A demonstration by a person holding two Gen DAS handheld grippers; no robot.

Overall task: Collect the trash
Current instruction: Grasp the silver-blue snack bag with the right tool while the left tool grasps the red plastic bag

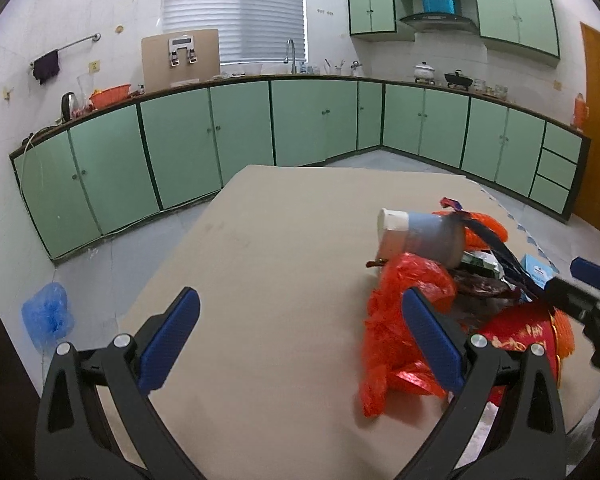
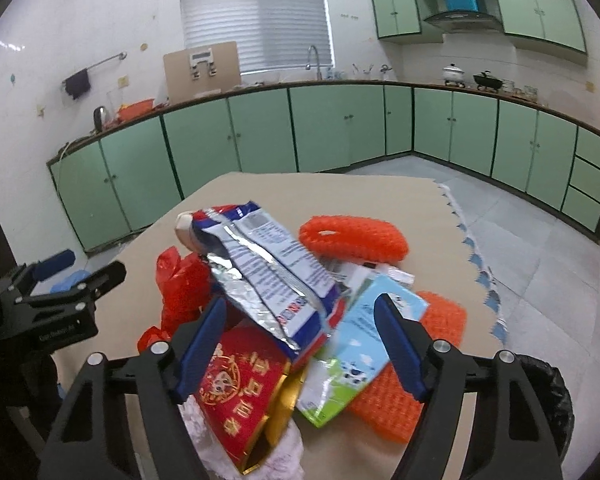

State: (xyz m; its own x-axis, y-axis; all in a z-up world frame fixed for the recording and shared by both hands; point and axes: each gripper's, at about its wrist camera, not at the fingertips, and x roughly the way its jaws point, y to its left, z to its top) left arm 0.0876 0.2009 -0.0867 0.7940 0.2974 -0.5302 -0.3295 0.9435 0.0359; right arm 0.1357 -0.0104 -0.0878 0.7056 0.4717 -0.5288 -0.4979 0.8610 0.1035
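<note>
A heap of trash lies on the beige table (image 1: 260, 264). In the left wrist view it holds a tipped grey-white paper cup (image 1: 420, 236), a crumpled red plastic bag (image 1: 400, 320) and a red box (image 1: 520, 340). My left gripper (image 1: 300, 316) is open and empty over bare table, left of the heap. In the right wrist view my right gripper (image 2: 300, 320) is open just above the heap, its jaws straddling a blue-silver foil bag (image 2: 268, 272), a red and gold box (image 2: 240, 392) and a milk carton (image 2: 360, 348). Orange foam nets (image 2: 352, 236) lie behind.
A black-lined bin (image 2: 548, 392) stands at the table's right edge. A blue plastic bag (image 1: 48, 312) lies on the floor at left. Green cabinets (image 1: 240, 128) line the walls beyond the table. The left gripper also shows in the right wrist view (image 2: 84, 276).
</note>
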